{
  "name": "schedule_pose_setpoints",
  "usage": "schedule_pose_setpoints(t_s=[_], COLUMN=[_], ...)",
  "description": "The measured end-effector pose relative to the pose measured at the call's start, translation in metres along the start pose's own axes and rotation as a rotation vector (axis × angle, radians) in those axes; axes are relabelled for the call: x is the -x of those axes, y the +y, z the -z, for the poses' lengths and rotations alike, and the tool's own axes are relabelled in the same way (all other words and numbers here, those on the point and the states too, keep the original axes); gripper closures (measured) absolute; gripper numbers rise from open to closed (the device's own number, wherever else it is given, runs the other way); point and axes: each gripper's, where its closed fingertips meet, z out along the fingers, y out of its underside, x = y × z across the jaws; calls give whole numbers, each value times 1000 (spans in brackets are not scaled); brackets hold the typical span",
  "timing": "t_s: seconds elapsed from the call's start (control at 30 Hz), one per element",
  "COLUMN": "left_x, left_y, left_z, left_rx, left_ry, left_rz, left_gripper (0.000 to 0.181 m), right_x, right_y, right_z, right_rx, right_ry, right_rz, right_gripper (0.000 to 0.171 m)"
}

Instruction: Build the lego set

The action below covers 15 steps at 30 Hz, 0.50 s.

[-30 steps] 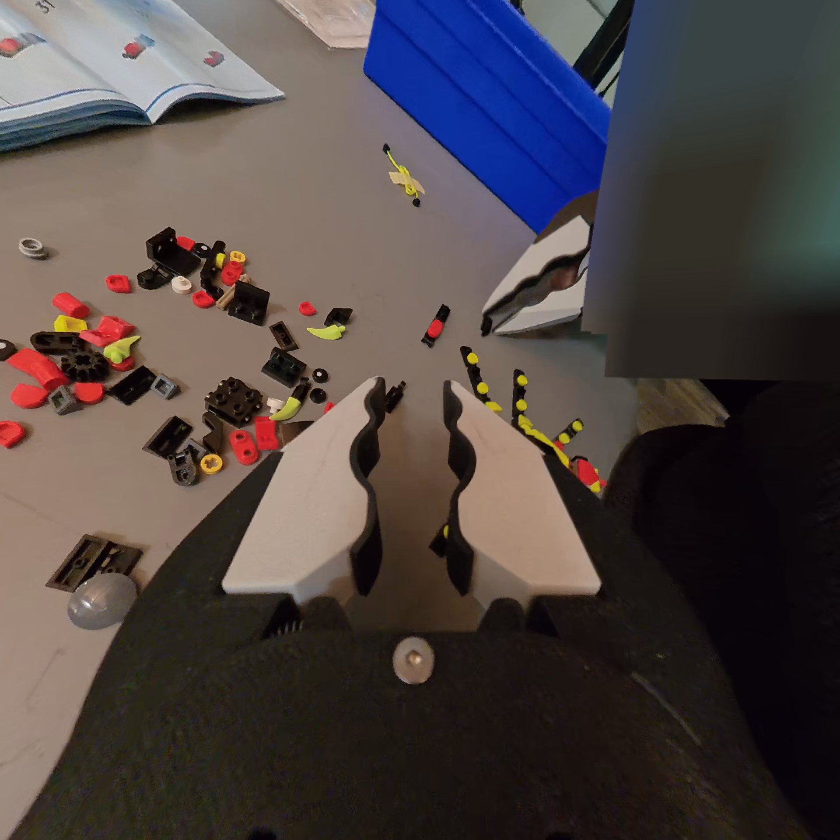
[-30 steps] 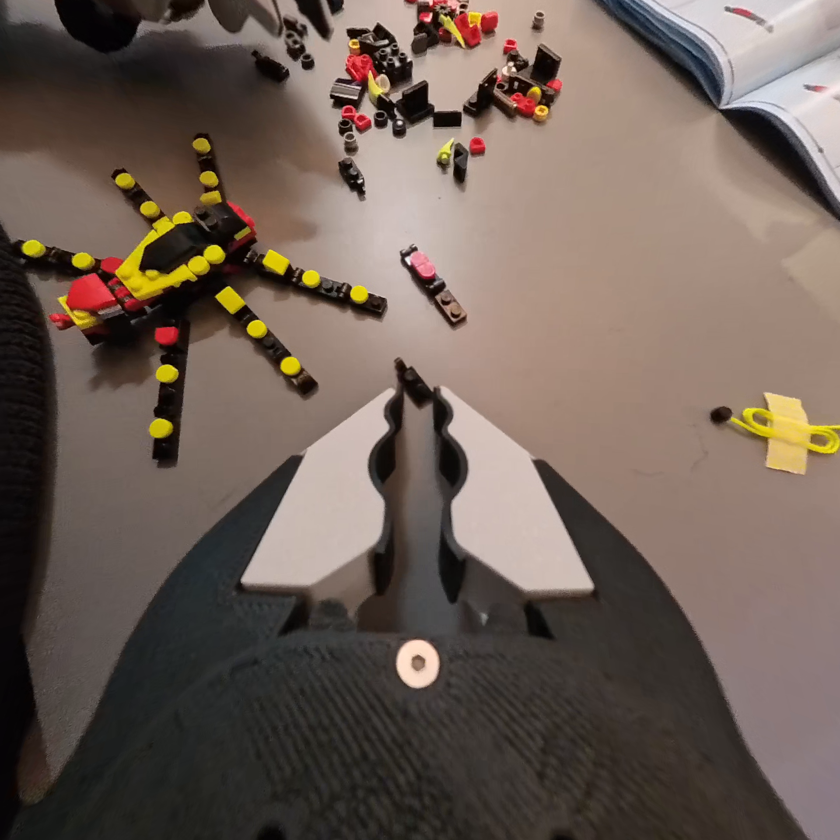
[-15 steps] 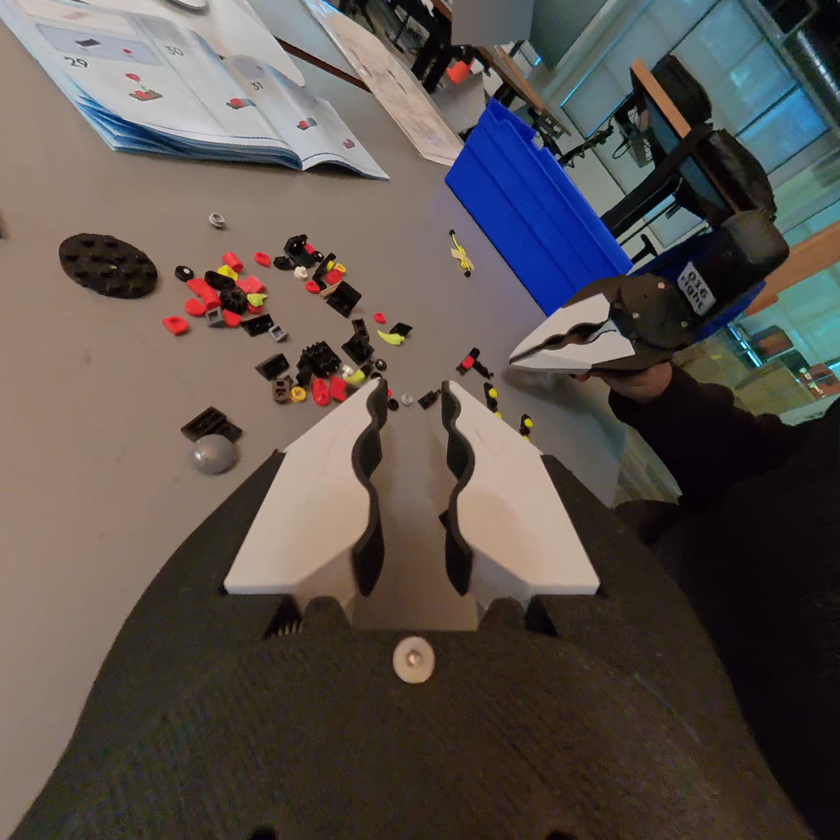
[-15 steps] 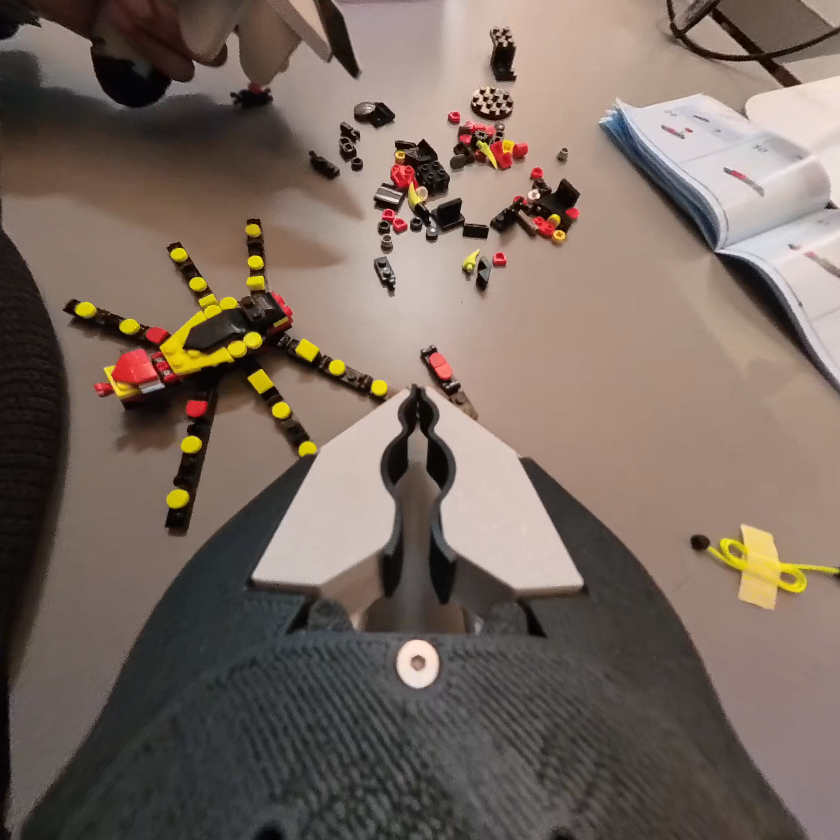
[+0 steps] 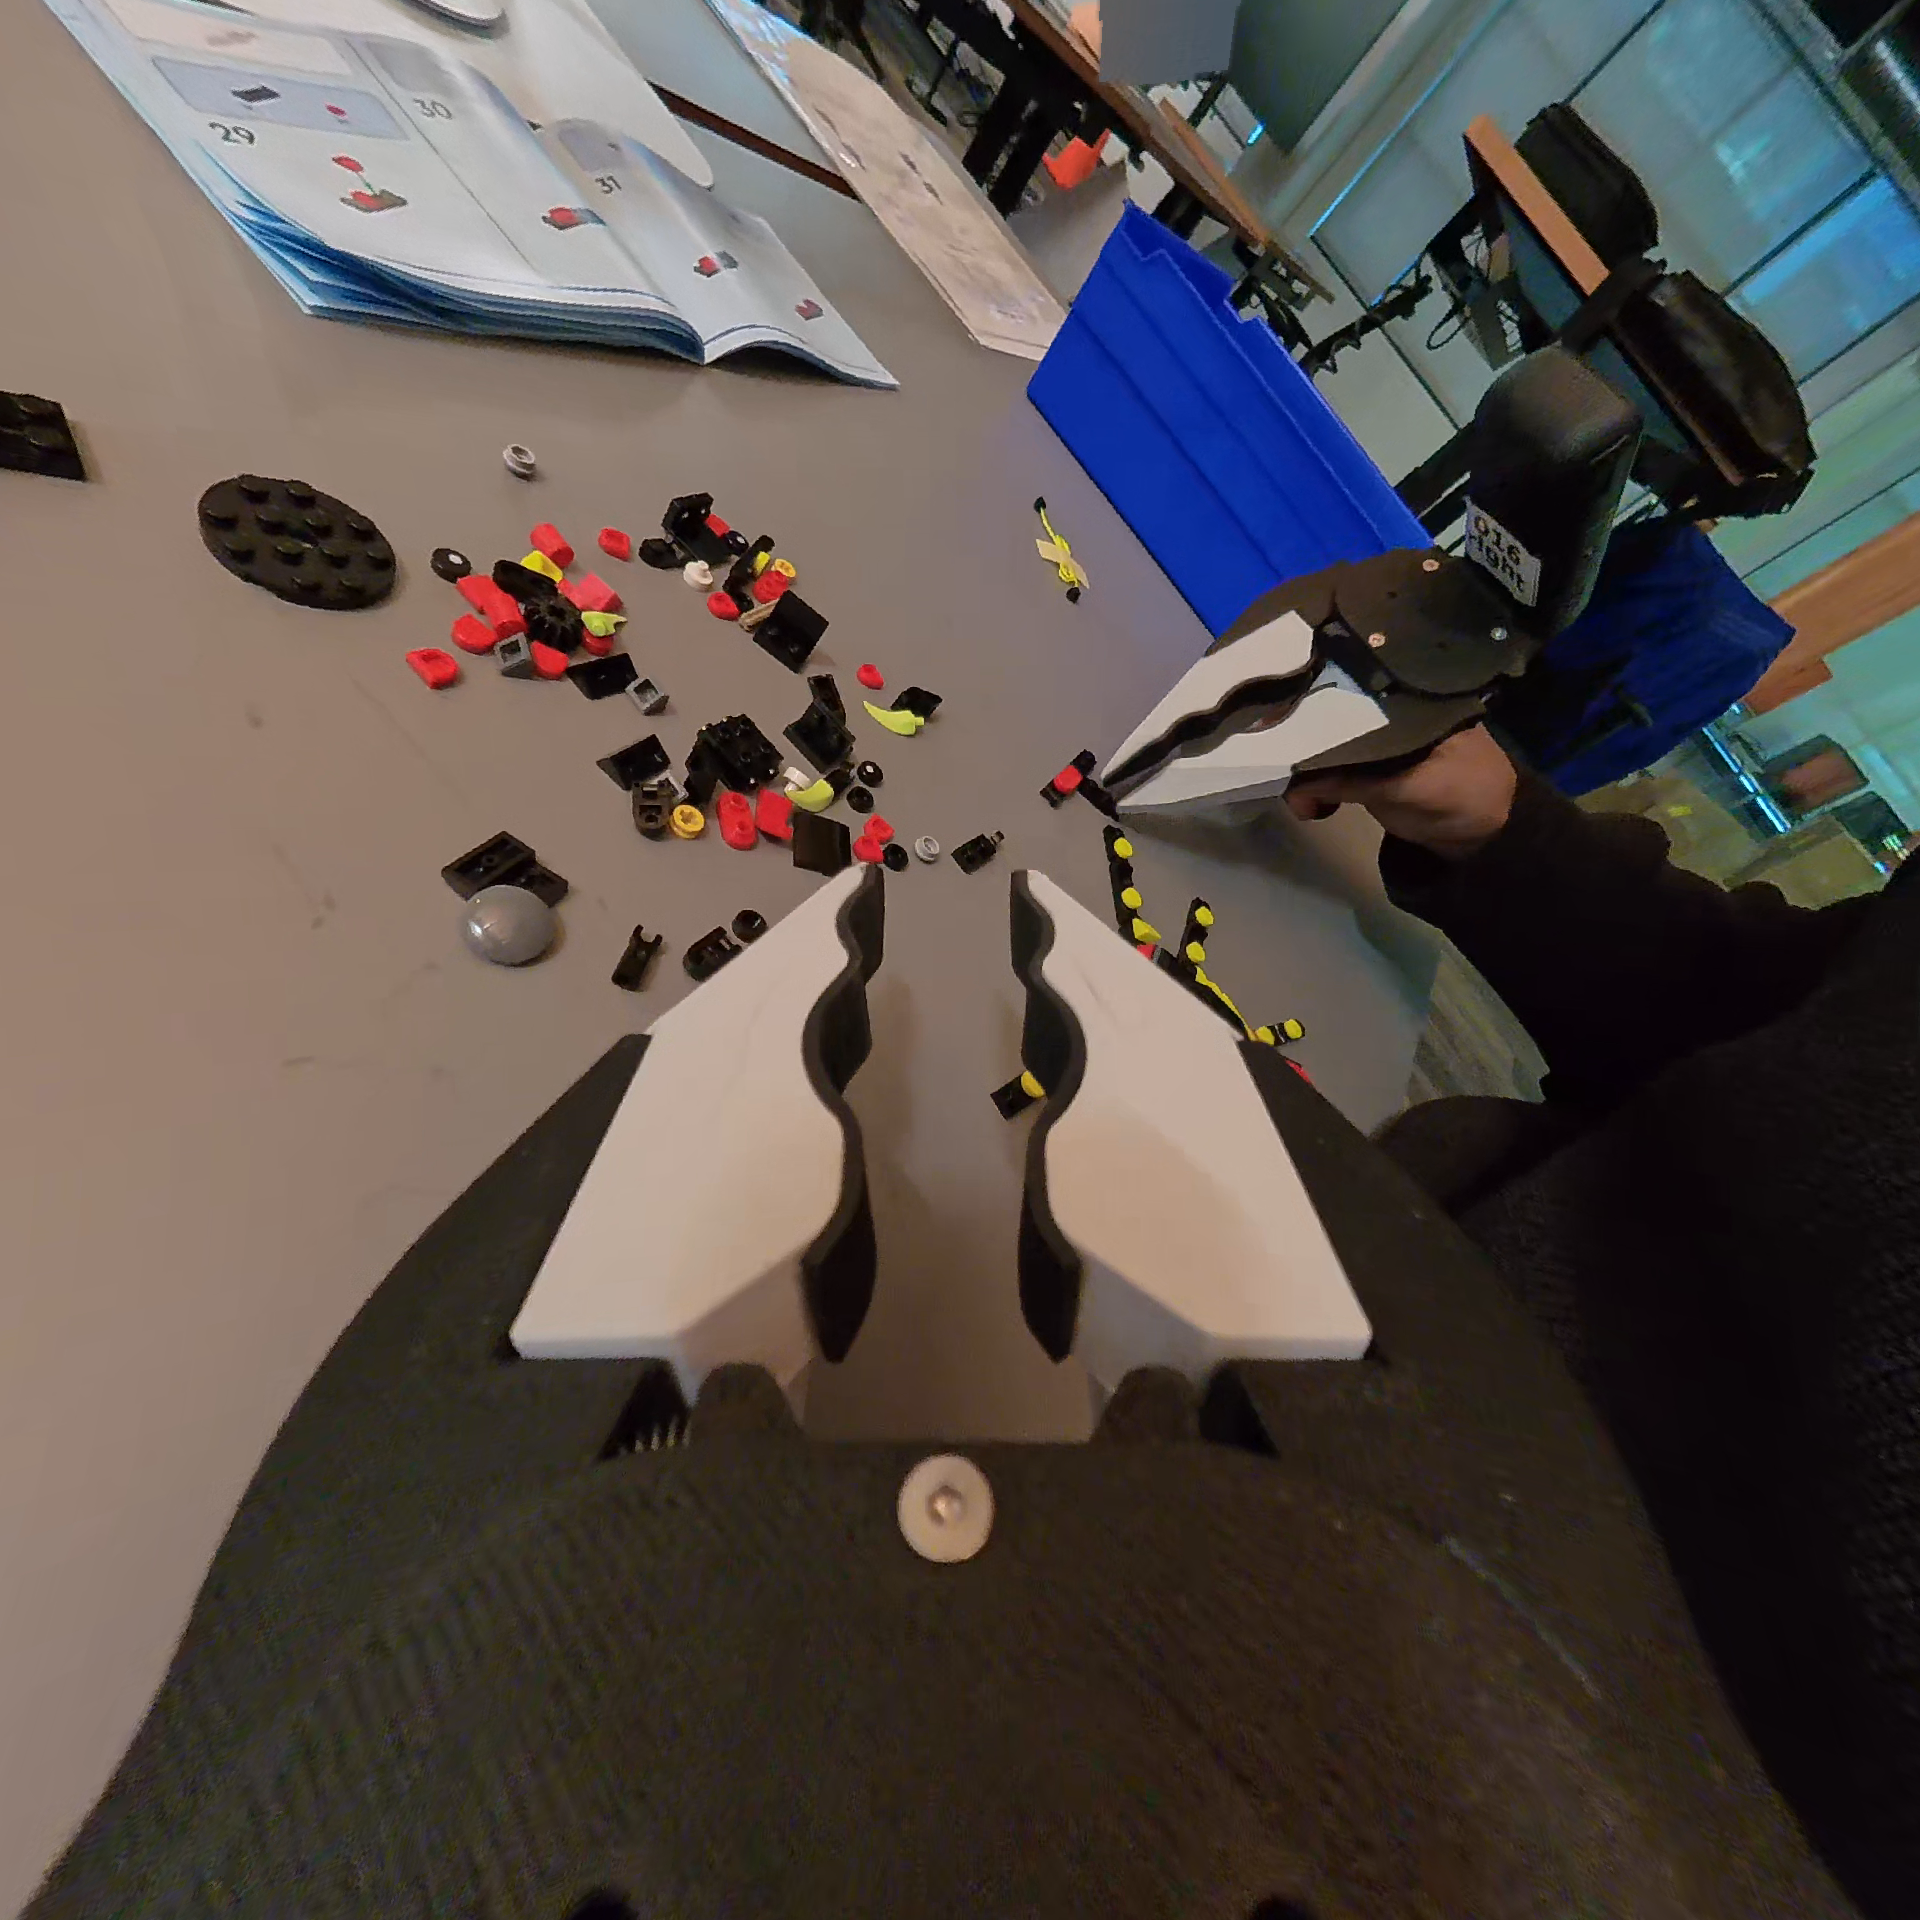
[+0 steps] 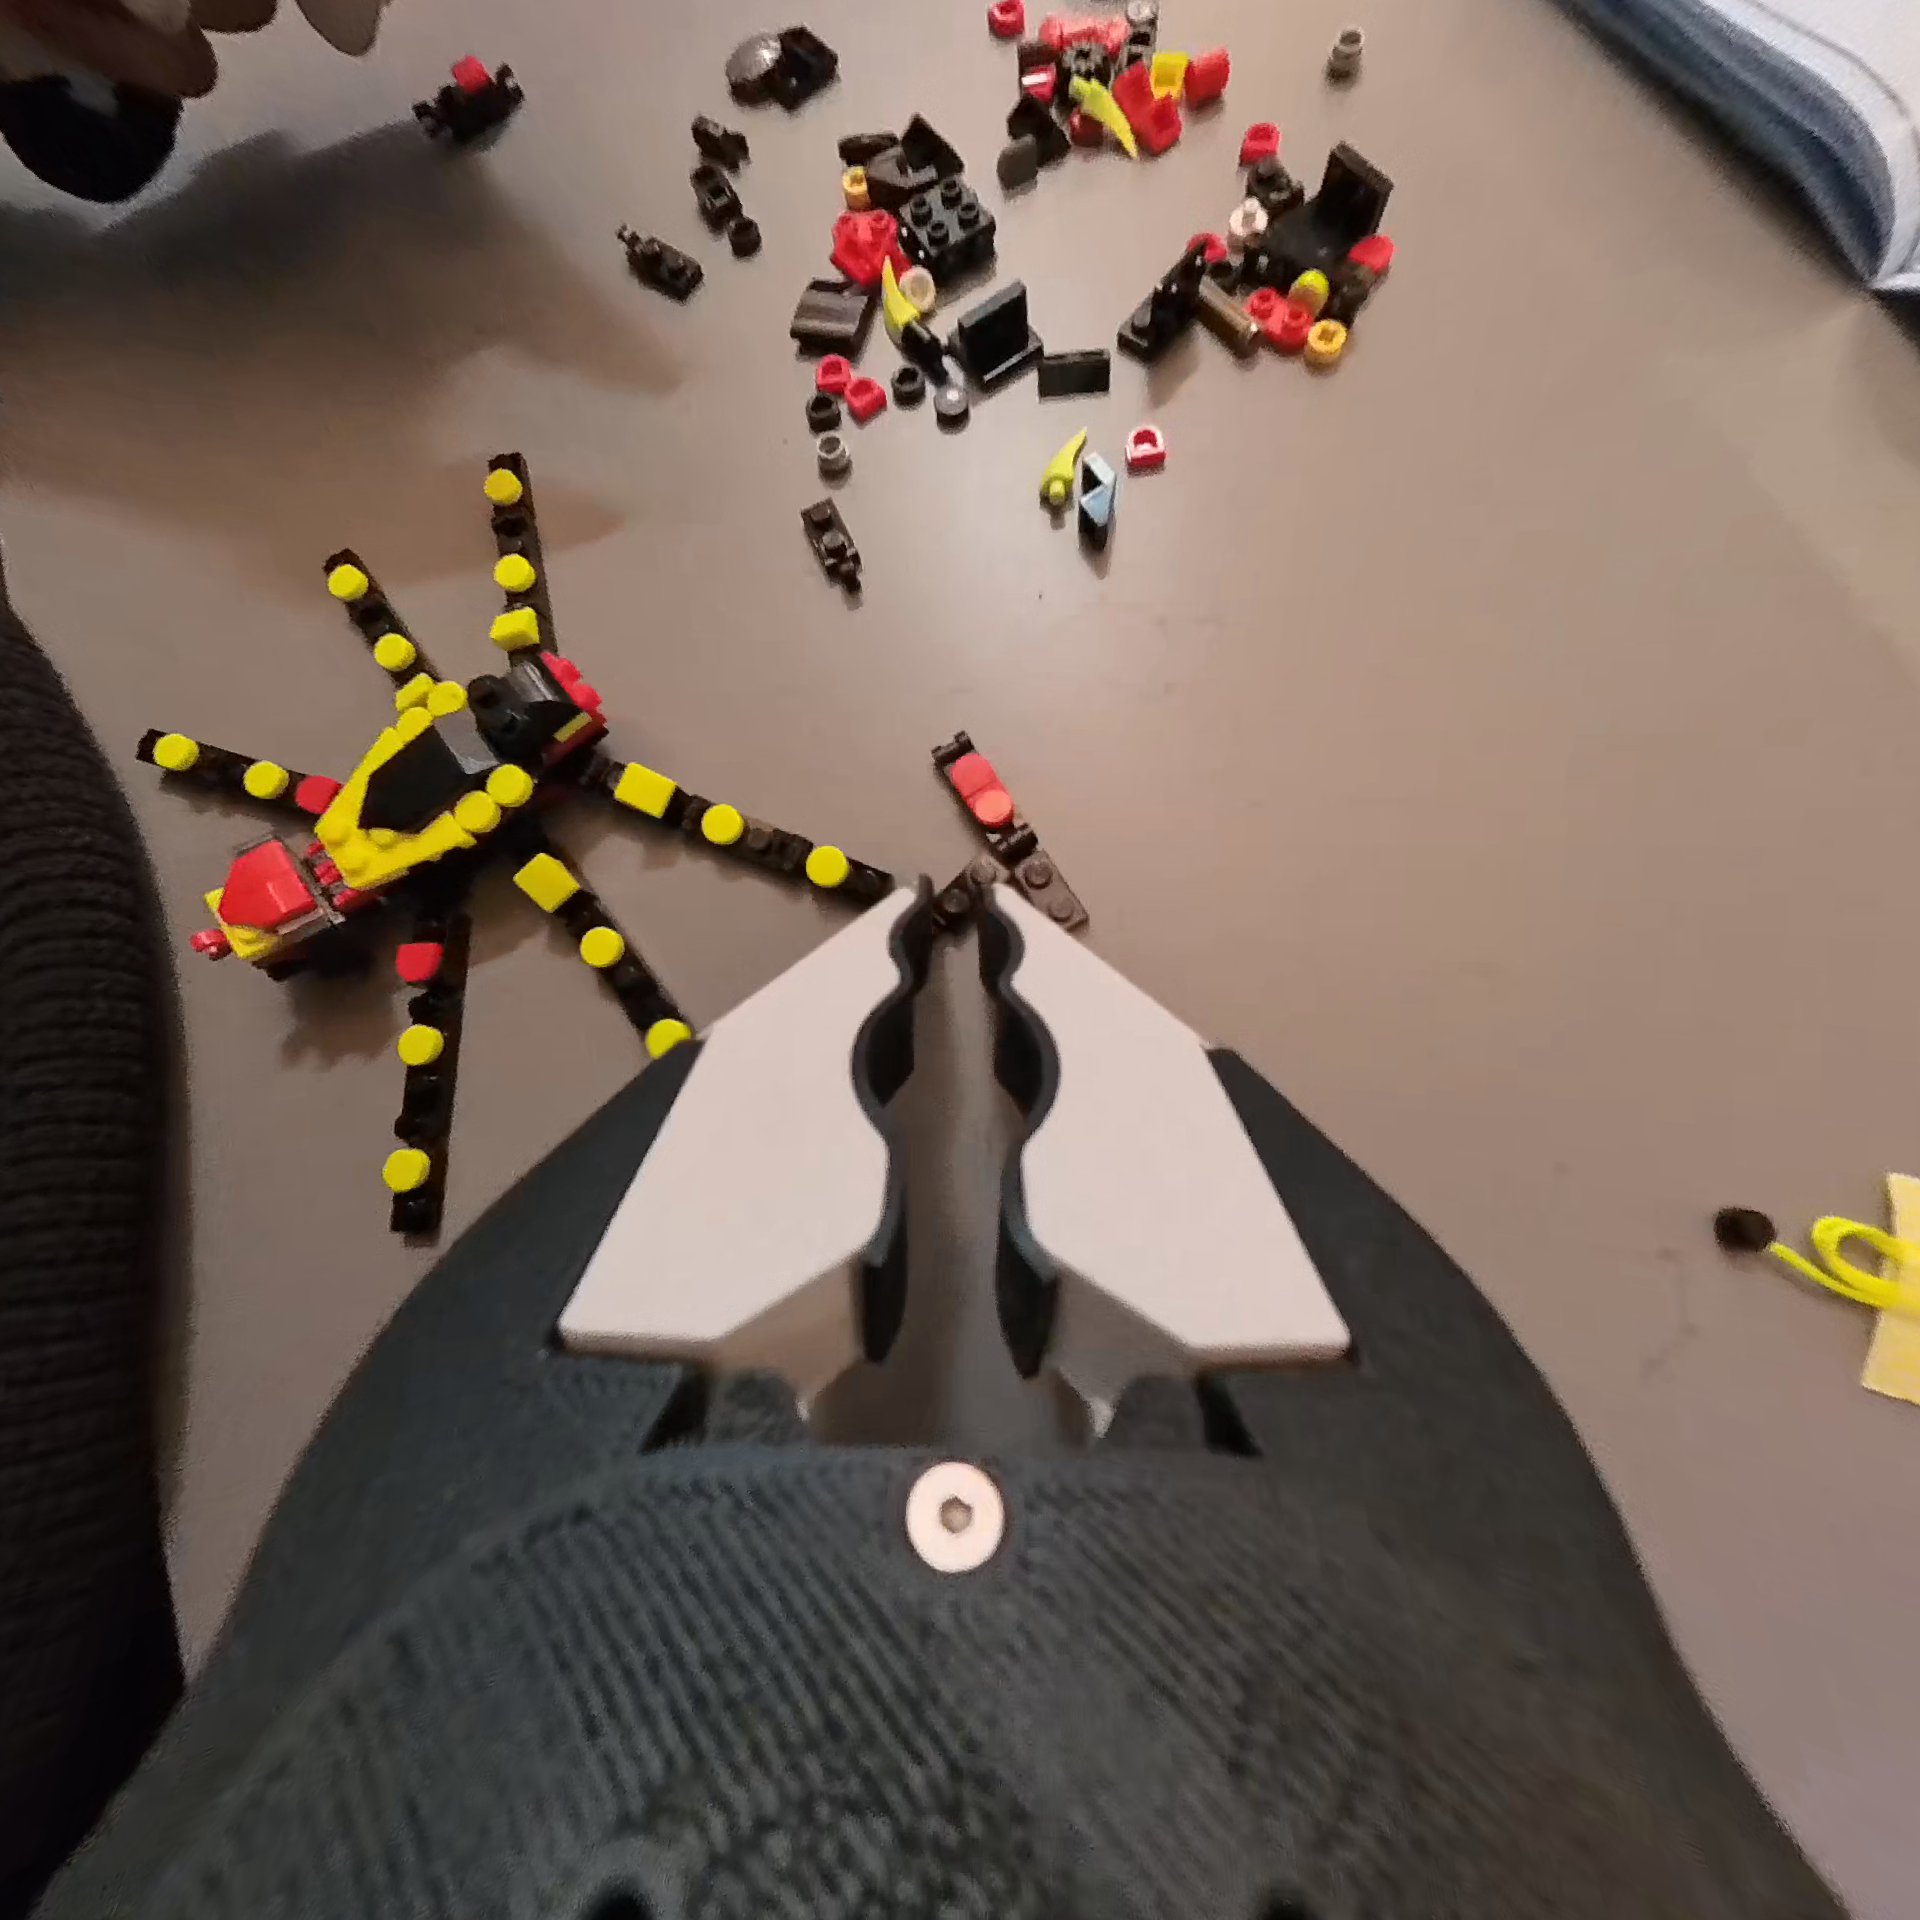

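Left wrist view shows the left gripper (image 5: 945, 894) raised over the grey table (image 5: 187, 1039), its 2 white fingers (image 5: 727, 1122) standing well apart with only bare tabletop in the gap; it grips nothing. Toward 11 o'clock from its tips lies the loose pile of lego pieces (image 5: 717, 696) in red, black and lime. A black round studded plate (image 5: 296, 540) sits at 10 o'clock, and a grey dome piece (image 5: 507, 925) rests at 9 o'clock beside a small black plate. An open instruction booklet (image 5: 468, 218) lies far off at 11 o'clock, and a blue bin (image 5: 1205, 436) stands at 1 o'clock. The right gripper (image 5: 1117, 795) reaches in from 2 o'clock, held by a person's hand (image 5: 1423, 790) in a dark sleeve, its tips down at the table by a short black strip with a red top.

In the right wrist view the right gripper (image 6: 951, 904) has its jaws nearly together, with a narrow slot left between them, and a small dark lego piece (image 6: 961, 896) sits pinched at the very tips. That piece touches the end of a black strip with red studs (image 6: 1003, 826) lying just ahead at 12 o'clock. The half-built spider model (image 6: 436, 810), yellow, black and red with 6 yellow-studded legs, lies flat at 10 o'clock, 1 leg reaching nearly to the gripper's tips. A yellow cord taped to the table (image 6: 1849, 1262) lies at 3 o'clock.
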Motion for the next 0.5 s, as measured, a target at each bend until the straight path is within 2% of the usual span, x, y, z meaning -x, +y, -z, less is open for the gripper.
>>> schedule_pose_setpoints(t_s=[0.37, 0.5], left_x=[1, 0], left_y=[1, 1], left_z=[-2, -2], left_rx=[7, 7], left_ry=[17, 17], left_rz=[33, 32], left_gripper=[158, 158], right_x=[-2, -2], right_y=[-7, -12], right_z=[-11, -15], right_rx=[-1, -21], right_ry=[42, 29], right_rz=[-29, -55], right_gripper=[158, 161])
